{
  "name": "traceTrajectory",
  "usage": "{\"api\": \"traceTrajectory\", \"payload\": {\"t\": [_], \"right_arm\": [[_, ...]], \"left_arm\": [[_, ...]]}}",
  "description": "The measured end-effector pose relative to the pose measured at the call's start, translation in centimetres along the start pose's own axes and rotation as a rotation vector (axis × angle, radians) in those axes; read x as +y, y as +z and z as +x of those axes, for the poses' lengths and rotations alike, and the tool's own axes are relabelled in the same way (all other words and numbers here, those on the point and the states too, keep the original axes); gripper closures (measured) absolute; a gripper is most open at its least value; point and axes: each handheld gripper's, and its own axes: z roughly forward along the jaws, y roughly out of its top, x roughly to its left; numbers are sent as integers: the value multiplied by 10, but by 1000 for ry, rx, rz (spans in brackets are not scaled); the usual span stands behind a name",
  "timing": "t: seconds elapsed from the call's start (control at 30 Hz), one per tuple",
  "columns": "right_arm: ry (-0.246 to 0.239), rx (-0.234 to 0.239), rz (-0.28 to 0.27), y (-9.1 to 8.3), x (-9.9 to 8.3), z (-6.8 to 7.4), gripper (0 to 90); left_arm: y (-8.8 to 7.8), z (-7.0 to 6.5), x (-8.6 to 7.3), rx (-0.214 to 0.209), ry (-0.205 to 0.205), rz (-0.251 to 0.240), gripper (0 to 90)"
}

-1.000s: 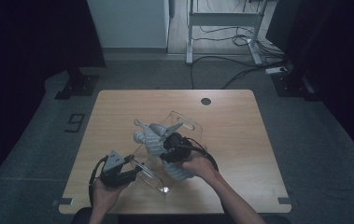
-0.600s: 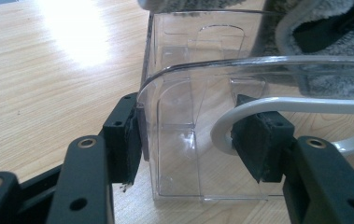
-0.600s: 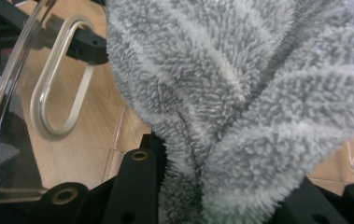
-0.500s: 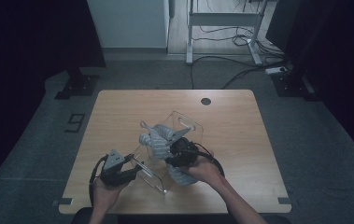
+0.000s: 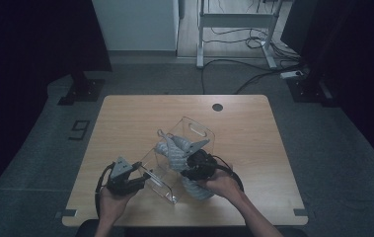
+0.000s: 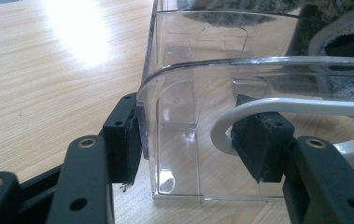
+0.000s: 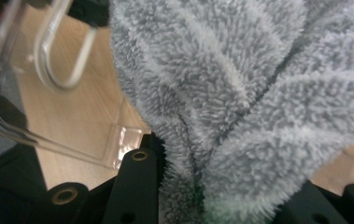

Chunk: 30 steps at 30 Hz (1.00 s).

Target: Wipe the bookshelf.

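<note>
A clear plastic bin [image 5: 187,148] sits tilted near the middle of the wooden table [image 5: 125,118], its open side toward the person. The left gripper [image 5: 137,178] grips the bin's near-left wall. Just right of that, the right gripper [image 5: 190,165] holds a grey fluffy towel [image 5: 174,150] that drapes from inside the bin over its near-right edge. Beyond the bin, a dark round hole [image 5: 217,107] marks the table's far edge.

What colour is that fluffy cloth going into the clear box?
Grey, a soft fuzzy towel; the right gripper view shows it best.
</note>
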Motion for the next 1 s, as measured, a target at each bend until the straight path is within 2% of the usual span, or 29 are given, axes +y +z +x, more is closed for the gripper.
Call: {"api": "traceTrajectory", "payload": {"t": [0.1,0.3,0.43,1.0], "right_arm": [[9,-15,-5,3,-6,-4,700],[23,-15,6,8,-9,-8,698],[27,-36,44,21,-16,-13,697],[69,-37,64,49,-30,-28,695]], "left_arm": [[2,-1,1,8,-4,1,446],[4,1,3,13,-12,-1,444],[7,3,4,9,-22,-3,440],[14,6,7,2,-38,-9,428]]}}
